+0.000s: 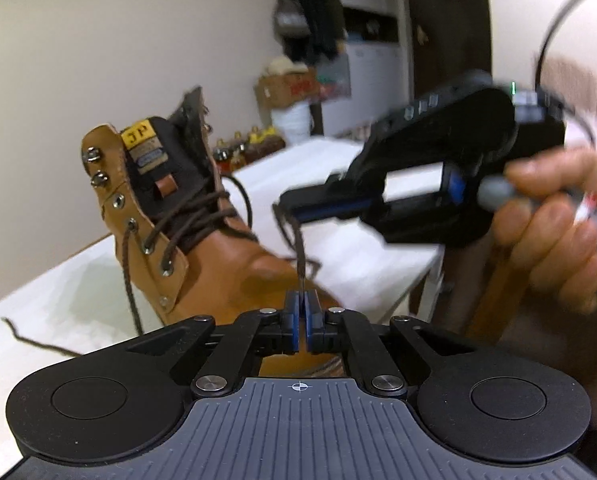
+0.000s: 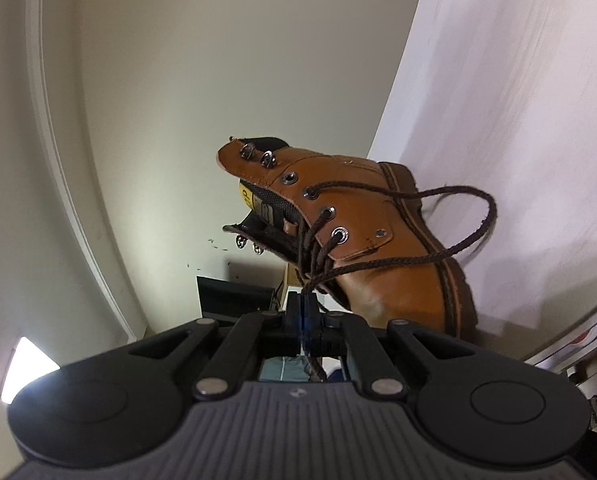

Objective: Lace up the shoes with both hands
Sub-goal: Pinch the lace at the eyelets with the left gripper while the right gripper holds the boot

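- White tabletop (image 1: 50, 304) carries our tan lace-up boot (image 1: 218, 264).
- Both grippers, left (image 1: 302, 300) and right (image 2: 304, 304), pinch the brown lace (image 1: 298, 248).
- Next, we judge: thread the empty eyelet (image 2: 289, 177).

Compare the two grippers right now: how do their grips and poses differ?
The left gripper pinches the lace near its thin tip; the right gripper clamps it further along, close to the boot. In the left wrist view the right gripper lies sideways, while the left points down at the toe. Both are shut on lace.
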Demonstrator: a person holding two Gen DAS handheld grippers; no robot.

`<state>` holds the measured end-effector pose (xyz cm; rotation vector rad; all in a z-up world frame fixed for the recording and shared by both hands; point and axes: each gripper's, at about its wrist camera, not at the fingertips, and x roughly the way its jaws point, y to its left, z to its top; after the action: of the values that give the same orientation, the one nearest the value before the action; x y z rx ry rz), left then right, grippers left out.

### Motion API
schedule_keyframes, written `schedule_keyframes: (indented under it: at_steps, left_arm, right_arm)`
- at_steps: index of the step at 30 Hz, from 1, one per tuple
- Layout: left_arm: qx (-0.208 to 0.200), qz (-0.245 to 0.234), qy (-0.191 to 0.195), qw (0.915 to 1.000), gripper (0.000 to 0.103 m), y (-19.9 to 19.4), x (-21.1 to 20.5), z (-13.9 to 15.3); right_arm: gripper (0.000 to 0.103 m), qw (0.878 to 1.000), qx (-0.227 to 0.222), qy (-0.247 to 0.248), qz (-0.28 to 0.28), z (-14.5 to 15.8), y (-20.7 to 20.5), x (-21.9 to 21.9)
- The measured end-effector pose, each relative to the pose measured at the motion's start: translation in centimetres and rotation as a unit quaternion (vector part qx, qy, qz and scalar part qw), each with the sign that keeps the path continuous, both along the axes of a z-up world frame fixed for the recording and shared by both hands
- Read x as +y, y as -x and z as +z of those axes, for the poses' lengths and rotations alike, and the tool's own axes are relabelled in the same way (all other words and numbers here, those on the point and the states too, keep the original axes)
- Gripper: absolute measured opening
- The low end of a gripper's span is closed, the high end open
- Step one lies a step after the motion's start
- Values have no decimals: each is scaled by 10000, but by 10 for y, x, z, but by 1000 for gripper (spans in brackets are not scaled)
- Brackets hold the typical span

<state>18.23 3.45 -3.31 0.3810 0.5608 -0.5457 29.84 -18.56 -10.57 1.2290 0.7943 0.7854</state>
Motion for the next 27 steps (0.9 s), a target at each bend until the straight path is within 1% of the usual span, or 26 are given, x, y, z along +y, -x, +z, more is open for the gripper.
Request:
schedule_keyframes:
  at_steps: [2, 4, 5, 7, 9, 13, 19, 24, 27]
  left_arm:
    - [-26, -103, -236, 9997, 3, 0, 1, 0]
    - [-32, -179, -465, 9988, 3, -2, 4, 1]
    - [-19, -199, -580, 9981, 3, -3, 6, 1]
    - [1, -200, -789, 9967, 3, -9, 11, 1]
    - [20, -203, -887, 9958, 3, -12, 14, 2]
    - [50, -198, -1032, 9945, 3, -18, 20, 3]
    - [69, -187, -1202, 9925, 3, -20, 26, 2]
    - [122, -184, -1206, 9925, 3, -21, 28, 0]
    - [148, -177, -1172, 9928, 3, -22, 29, -1]
  right_arm:
    - [4, 9998, -80, 152, 58, 2, 0, -3]
    - [9, 9974, -301, 627, 159, 6, 2, -5]
    - [13, 9956, -387, 830, 197, 8, 3, -6]
    - [15, 9846, -730, 1558, 299, 17, 8, -6]
    - [15, 9821, -789, 1669, 369, 18, 11, -8]
    - [15, 9843, -747, 1545, 420, 14, 15, -7]
    - [15, 9866, -704, 1373, 535, 14, 19, 4]
    - [15, 9907, -584, 1101, 549, 13, 21, 8]
    - [15, 9913, -512, 1073, 562, 12, 20, 12]
